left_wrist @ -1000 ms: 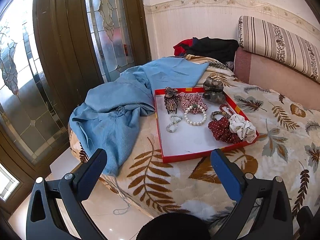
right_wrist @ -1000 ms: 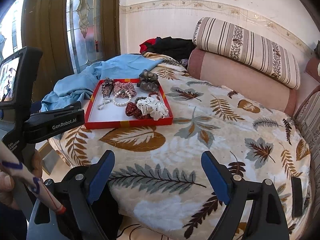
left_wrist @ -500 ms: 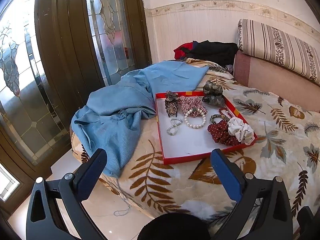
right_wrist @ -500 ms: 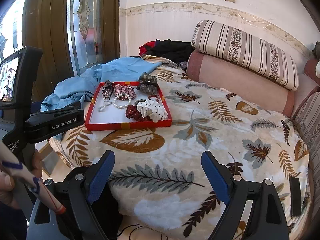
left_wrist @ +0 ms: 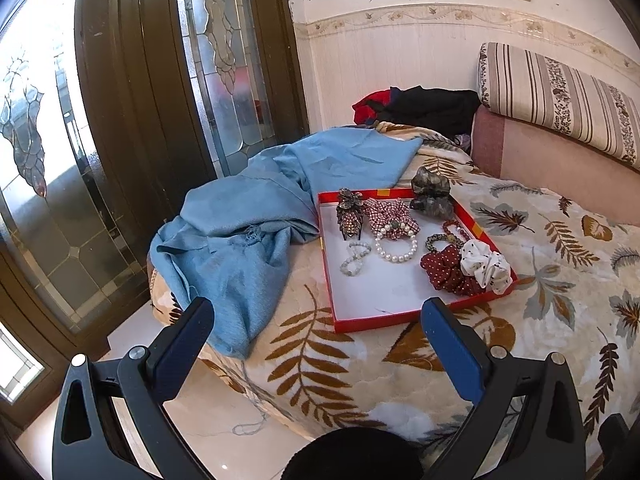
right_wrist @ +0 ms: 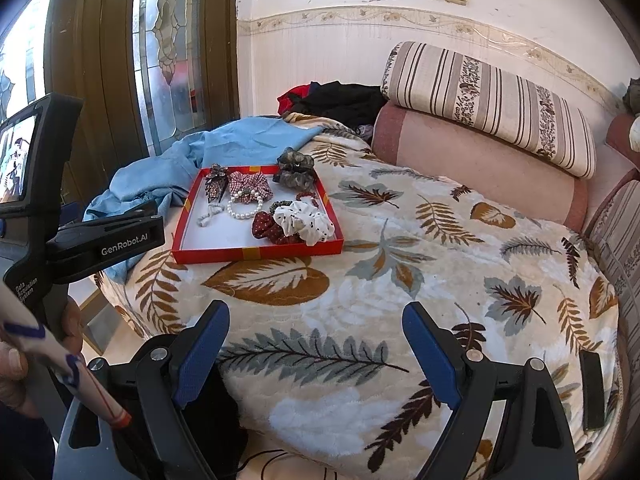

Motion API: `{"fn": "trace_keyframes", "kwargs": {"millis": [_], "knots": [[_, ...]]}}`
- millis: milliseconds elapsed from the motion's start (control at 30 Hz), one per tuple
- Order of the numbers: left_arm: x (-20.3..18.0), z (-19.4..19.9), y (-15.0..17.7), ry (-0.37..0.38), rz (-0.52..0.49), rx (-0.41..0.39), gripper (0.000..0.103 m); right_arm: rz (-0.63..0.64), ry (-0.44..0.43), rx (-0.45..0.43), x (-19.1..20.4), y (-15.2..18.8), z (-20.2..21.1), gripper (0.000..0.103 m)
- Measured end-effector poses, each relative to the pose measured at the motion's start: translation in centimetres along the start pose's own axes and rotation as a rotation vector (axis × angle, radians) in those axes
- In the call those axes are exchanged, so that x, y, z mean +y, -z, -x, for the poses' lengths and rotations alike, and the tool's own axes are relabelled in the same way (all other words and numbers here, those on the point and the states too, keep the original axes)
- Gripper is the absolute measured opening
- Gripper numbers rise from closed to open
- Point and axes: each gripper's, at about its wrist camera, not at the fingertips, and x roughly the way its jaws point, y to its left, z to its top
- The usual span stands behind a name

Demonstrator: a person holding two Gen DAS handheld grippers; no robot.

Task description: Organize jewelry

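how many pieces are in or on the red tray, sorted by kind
Scrunchies: 4 – dark red dotted, white dotted, red-white checked, grey-olive resting on the red tray's far rim
Bead bracelets: 4 – white pearl, pale bead, dark bead, red bead
Hair claw clips: 1 – rhinestone
Total: 9

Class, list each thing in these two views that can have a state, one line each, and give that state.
left gripper: open, holding nothing
right gripper: open, holding nothing
red tray: lidless, flat on the bed
pearl bracelet: lying loose in the tray
white scrunchie: resting against the red dotted scrunchie
grey scrunchie: perched on the tray's far rim
blue cloth: crumpled, hanging over the bed's edge
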Motion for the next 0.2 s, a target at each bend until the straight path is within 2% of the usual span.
{"fn": "trace_keyframes", "kwargs": {"millis": [100, 200], "knots": [[-0.4, 0.5, 0.1, -0.029, -0.042, -0.038, 0.103, -0.029, -0.001, 0.006, -0.5, 0.0, -0.1, 0.091], [-1.1, 0.6, -0.1, 0.009, -0.065, -0.034, 0.103, -0.074, 0.004, 0.012, -1.7, 0.1, -0.3, 0.091]]}}
